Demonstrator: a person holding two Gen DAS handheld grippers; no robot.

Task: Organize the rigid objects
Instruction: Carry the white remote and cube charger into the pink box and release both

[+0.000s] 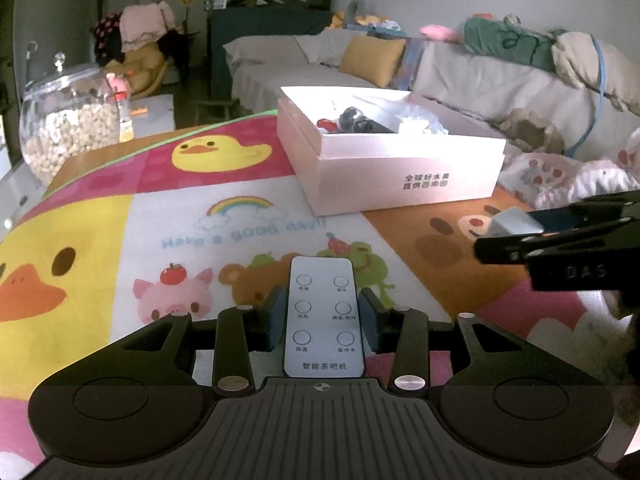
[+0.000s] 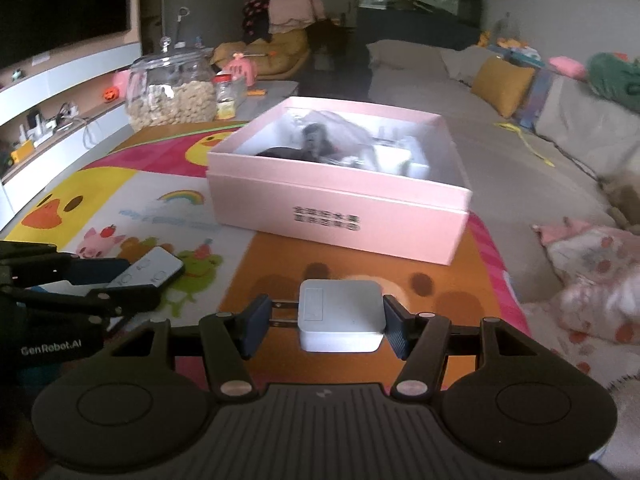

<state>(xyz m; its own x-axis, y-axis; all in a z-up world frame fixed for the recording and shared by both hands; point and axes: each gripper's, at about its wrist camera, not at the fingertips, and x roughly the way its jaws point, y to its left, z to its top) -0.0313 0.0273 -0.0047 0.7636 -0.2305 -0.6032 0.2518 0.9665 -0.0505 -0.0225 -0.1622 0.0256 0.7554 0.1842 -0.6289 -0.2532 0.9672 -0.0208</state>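
My left gripper (image 1: 323, 316) is shut on a white remote control (image 1: 323, 316) with six round buttons, held above the cartoon mat. My right gripper (image 2: 325, 318) is shut on a white square plug adapter (image 2: 340, 316), its metal prongs pointing left against the left finger. An open pink box (image 2: 340, 216) stands on the mat ahead of both grippers, holding dark and white items. In the left wrist view the box (image 1: 400, 172) is ahead to the right, and the right gripper with the adapter (image 1: 514, 222) enters from the right. In the right wrist view the left gripper with the remote (image 2: 154, 270) is at the left.
A colourful cartoon mat (image 1: 180, 220) covers the table. A large glass jar of snacks (image 1: 66, 120) and a small bottle (image 1: 126, 116) stand at the far left edge. A covered sofa with cushions (image 1: 480, 88) lies behind the box. A patterned blanket (image 2: 592, 280) lies at the right.
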